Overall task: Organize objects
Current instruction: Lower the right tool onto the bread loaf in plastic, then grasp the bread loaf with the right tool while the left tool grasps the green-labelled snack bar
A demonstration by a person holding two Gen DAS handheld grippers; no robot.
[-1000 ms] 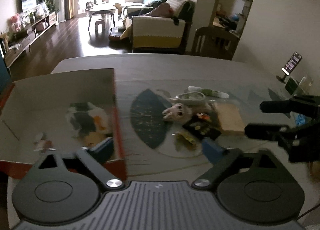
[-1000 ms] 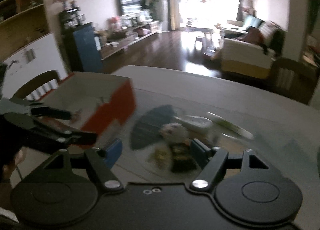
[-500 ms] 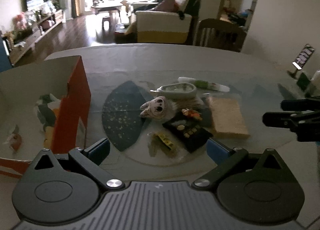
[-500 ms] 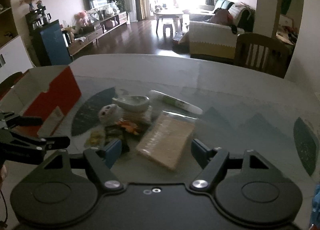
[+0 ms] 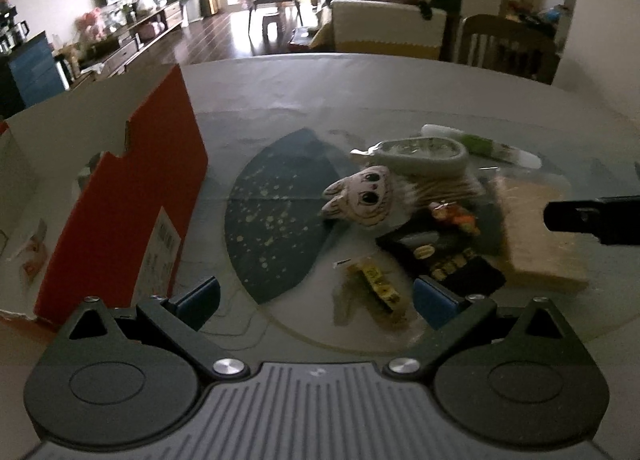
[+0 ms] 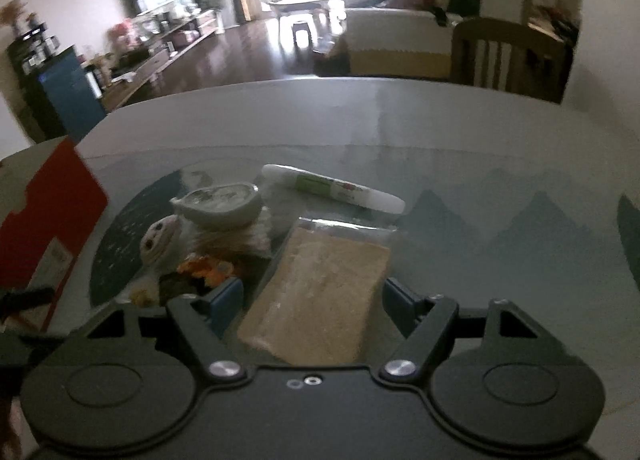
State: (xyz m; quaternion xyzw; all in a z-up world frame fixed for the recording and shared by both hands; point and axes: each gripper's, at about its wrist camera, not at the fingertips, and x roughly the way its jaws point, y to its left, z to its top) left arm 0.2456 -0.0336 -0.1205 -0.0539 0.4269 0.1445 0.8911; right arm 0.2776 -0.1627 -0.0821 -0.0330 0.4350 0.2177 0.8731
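Sorting looks barely begun: the pile still lies on the table [image 5: 360, 92], right of the red box [image 5: 132, 196]. The right gripper [image 6: 314, 300] hovers wide open and empty, its fingers either side of the near end of the tan pack [image 6: 324, 296]. The left gripper [image 5: 316, 298] is also spread and empty, near the yellow packet [image 5: 376, 284]. Cat toy [image 5: 364, 196], dish [image 5: 420, 152], tube [image 6: 332, 188] and dark packet [image 5: 440, 256] remain unsorted.

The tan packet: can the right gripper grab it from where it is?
Probably yes. The right gripper is open, and the tan packet lies flat between its fingers with nothing on top. The orange toy sits close beside the left finger but off the packet.
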